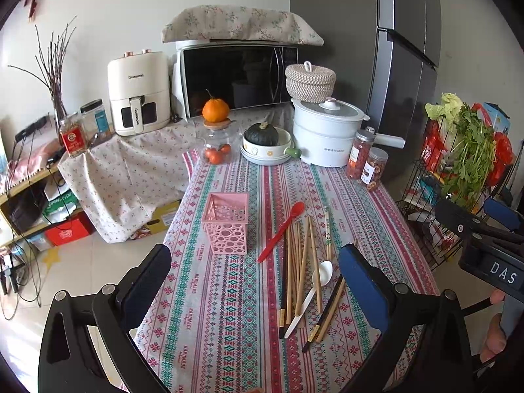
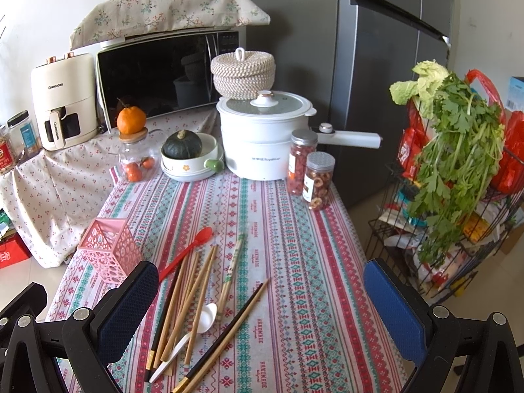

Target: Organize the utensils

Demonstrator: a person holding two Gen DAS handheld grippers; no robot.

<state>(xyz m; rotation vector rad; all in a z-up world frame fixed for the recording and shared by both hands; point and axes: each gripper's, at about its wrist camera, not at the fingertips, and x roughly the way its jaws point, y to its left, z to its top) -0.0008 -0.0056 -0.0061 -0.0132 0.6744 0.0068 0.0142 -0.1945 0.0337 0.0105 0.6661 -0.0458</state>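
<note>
Chopsticks (image 2: pixel 193 298), red spoon (image 2: pixel 186 253) and white spoon (image 2: pixel 196 329) all loose on the surface (image 2: pixel 294 262) | pink holder (image 1: pixel 226 226) empty beside them | left claw (image 1: pixel 255 281), right claw (image 2: pixel 262 311) spread wide, holding nothing | nothing sorted yet

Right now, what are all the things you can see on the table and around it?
utensil holder: 1, pink, standing left on the tablecloth, looks empty
red spoon: 1, red, right of the holder
white spoon: 1, white, lying over the chopsticks
chopsticks: several, wood and black, loose pile in the middle
electric pot: 1, white, table's far end
woven basket: 1, beige, behind the pot
pumpkin: 1, dark green, in a bowl
snack jars: 2, clear, beside the pot
microwave: 1, black-fronted, behind
air fryer: 1, cream, left
fridge: 1, grey, right
left gripper: jaws open
right gripper: jaws open
</note>
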